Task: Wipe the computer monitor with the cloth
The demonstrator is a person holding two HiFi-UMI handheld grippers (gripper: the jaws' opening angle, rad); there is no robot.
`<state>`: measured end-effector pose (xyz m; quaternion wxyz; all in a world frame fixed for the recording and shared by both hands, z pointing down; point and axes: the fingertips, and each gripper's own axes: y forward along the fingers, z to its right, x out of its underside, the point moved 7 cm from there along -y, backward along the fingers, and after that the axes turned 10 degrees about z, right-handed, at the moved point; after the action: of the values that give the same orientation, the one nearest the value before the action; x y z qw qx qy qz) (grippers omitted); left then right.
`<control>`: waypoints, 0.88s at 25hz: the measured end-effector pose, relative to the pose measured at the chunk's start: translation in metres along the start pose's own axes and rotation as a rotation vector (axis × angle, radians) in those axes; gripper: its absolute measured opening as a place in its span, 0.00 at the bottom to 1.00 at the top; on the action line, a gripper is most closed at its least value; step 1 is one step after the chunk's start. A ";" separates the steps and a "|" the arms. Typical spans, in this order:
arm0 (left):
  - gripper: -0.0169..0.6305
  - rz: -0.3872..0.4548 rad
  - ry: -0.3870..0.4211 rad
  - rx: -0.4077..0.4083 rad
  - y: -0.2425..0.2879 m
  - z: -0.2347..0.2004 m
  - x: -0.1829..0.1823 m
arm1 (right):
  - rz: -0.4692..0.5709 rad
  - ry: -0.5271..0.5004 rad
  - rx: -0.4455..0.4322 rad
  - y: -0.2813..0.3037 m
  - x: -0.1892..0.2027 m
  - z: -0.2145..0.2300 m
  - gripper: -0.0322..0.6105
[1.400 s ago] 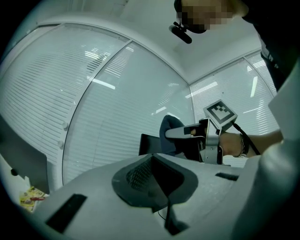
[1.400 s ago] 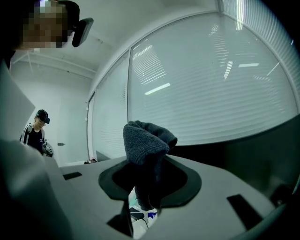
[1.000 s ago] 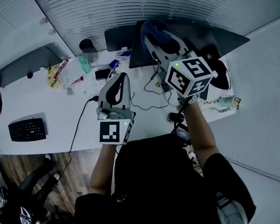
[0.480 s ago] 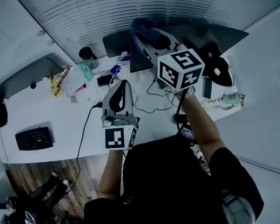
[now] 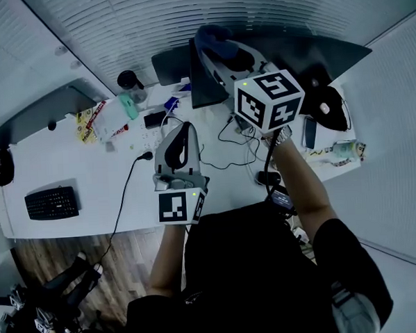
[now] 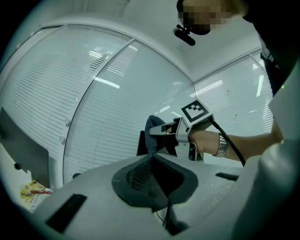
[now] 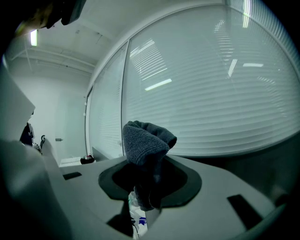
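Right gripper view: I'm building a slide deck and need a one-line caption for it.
Right tongs shut on a bunched dark cloth, held up before a wall of closed blinds.

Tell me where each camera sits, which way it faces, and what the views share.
Head view: on the person's head, looking steeply down at the white desk and dark flat computer monitor; both arms, the left gripper, right gripper and dark-clothed torso show.
Left gripper view: on the left gripper, looking along its shut, empty jaws toward the white window blinds; the right gripper and wrist show.
Right gripper view: on the right gripper, looking along jaws clamped on the blue-grey cloth, toward the blinds.
Shared: the cloth appears in all three.
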<state>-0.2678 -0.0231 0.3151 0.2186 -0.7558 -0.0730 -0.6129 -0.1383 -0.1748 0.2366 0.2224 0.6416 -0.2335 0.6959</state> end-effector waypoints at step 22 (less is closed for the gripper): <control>0.04 -0.024 0.016 -0.012 0.032 0.060 0.014 | 0.006 0.033 -0.031 -0.029 -0.005 0.059 0.25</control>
<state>-0.1991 -0.0286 0.3122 0.2071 -0.7513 -0.0767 -0.6219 -0.0736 -0.1874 0.2364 0.2340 0.6258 -0.2427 0.7034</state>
